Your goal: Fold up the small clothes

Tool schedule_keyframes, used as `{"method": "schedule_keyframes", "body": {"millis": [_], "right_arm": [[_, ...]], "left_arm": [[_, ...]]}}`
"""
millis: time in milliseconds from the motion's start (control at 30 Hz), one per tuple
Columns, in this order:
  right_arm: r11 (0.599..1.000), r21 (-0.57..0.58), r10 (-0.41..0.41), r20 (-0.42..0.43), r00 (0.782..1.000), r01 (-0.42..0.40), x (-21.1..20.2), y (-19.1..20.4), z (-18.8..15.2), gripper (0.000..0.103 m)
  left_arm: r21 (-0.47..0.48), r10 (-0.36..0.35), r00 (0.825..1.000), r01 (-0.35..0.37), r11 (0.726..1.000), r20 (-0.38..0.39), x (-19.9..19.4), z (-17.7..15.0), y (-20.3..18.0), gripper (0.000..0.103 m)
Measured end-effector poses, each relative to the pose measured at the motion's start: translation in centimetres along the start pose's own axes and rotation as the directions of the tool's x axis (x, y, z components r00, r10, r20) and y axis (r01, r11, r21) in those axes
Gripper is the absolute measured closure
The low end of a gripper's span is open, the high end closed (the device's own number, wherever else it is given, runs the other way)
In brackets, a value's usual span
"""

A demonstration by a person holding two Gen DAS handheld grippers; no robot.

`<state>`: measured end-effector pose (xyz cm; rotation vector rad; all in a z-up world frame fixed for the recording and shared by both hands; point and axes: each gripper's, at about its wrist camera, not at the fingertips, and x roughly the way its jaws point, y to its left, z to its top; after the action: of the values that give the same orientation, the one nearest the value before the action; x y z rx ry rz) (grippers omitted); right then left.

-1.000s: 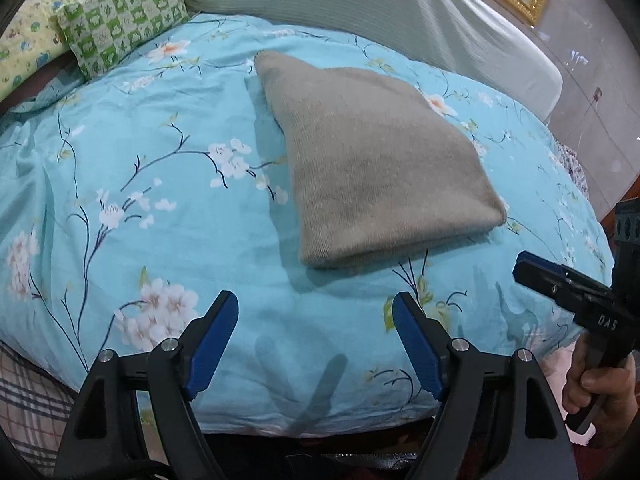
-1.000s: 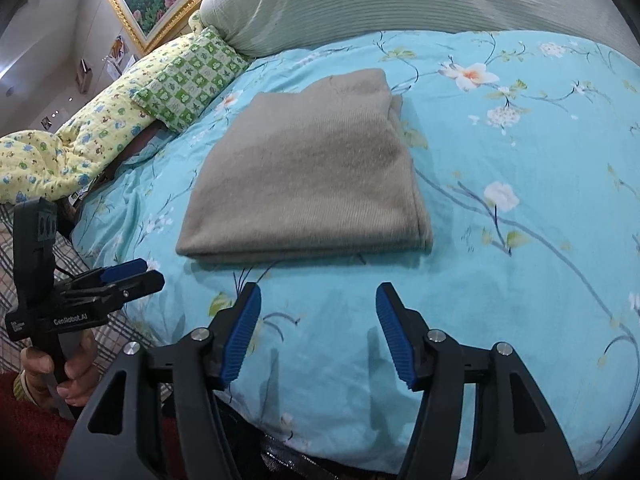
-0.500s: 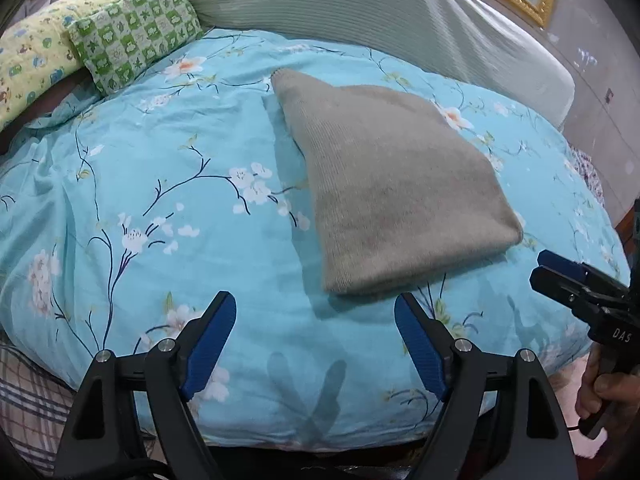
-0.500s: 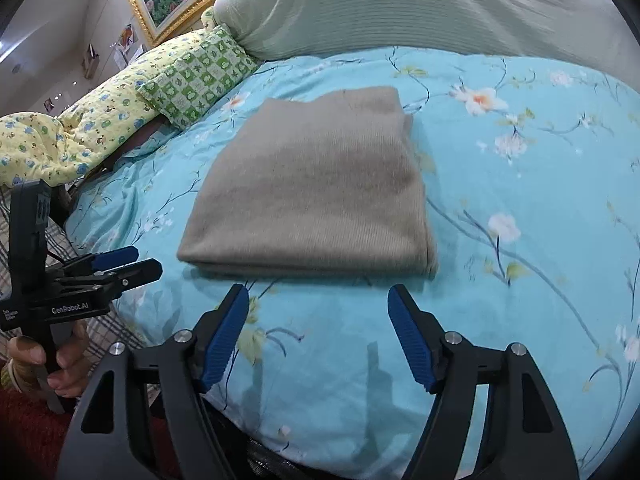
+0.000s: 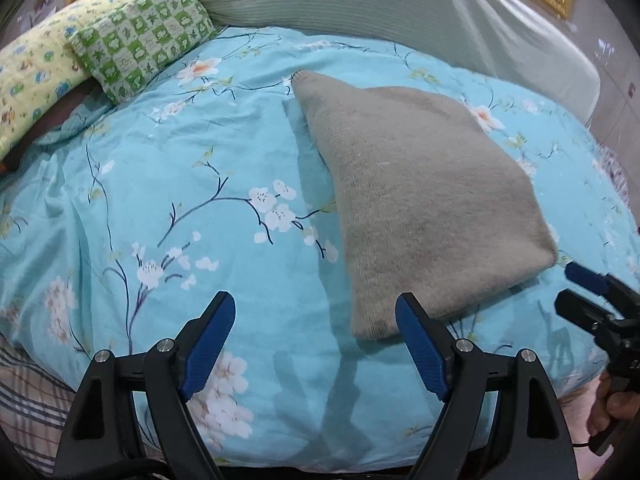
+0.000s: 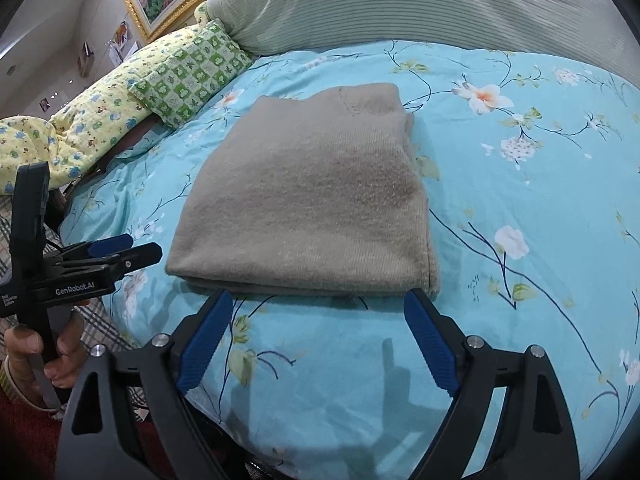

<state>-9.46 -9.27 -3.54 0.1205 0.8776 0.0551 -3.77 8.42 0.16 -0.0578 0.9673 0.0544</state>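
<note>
A grey knitted garment [image 5: 420,200] [image 6: 312,200] lies folded into a flat rectangle on the turquoise flowered bed cover [image 5: 180,200] [image 6: 520,180]. My left gripper [image 5: 316,320] hangs open over the cover, just in front of the garment's near left corner, nothing between its blue pads. My right gripper [image 6: 318,320] hovers in front of the garment's near edge, its jaws opening wide, nothing between them. Each gripper shows in the other's view, held by a hand: the right gripper [image 5: 592,292] at the far right, the left gripper [image 6: 116,252] at the far left.
A green checked pillow [image 5: 140,44] [image 6: 192,72] and a yellow patterned pillow [image 5: 32,72] [image 6: 96,124] lie at the back left. A long pale striped bolster [image 5: 400,4] [image 6: 440,4] runs along the back. A plaid sheet [image 5: 24,392] shows below the cover's near edge.
Both grippers have drawn back from the garment, so more of the bed shows. The right gripper's jaws have spread much wider. The garment has not moved.
</note>
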Motion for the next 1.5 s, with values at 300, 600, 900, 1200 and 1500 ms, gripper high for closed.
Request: {"method": "schedule_keyframes", "body": {"millis": [300, 600, 900, 1200, 1500], "right_arm": [[0.999, -0.047, 0.005, -0.034, 0.999, -0.007, 1.6, 0.7, 2.2, 0.012], [0.997, -0.078, -0.002, -0.050, 0.999, -0.002, 3.5, 0.7, 4.5, 0.010], [0.996, -0.087, -0.011, -0.083, 0.997, 0.003, 5.0, 0.5, 5.8, 0.009], [0.996, -0.088, -0.016, -0.091, 0.996, 0.008, 5.4, 0.2, 6.4, 0.009], [0.997, -0.081, -0.018, -0.097, 0.995, 0.011, 5.5, 0.0, 6.4, 0.009]], "left_arm": [[0.053, 0.039, 0.999, -0.039, 0.998, -0.016, 0.7, 1.1, -1.3, 0.019], [0.074, 0.053, 0.999, -0.052, 0.996, -0.003, 1.3, 2.5, -1.3, 0.017], [0.092, 0.051, 0.999, -0.051, 0.994, -0.005, 2.4, 4.2, -1.6, 0.012], [0.106, 0.041, 0.999, -0.041, 0.994, -0.001, 2.6, 4.8, -2.2, 0.010], [0.102, 0.037, 0.999, -0.036, 0.994, -0.006, 2.7, 4.7, -2.3, 0.010]]}}
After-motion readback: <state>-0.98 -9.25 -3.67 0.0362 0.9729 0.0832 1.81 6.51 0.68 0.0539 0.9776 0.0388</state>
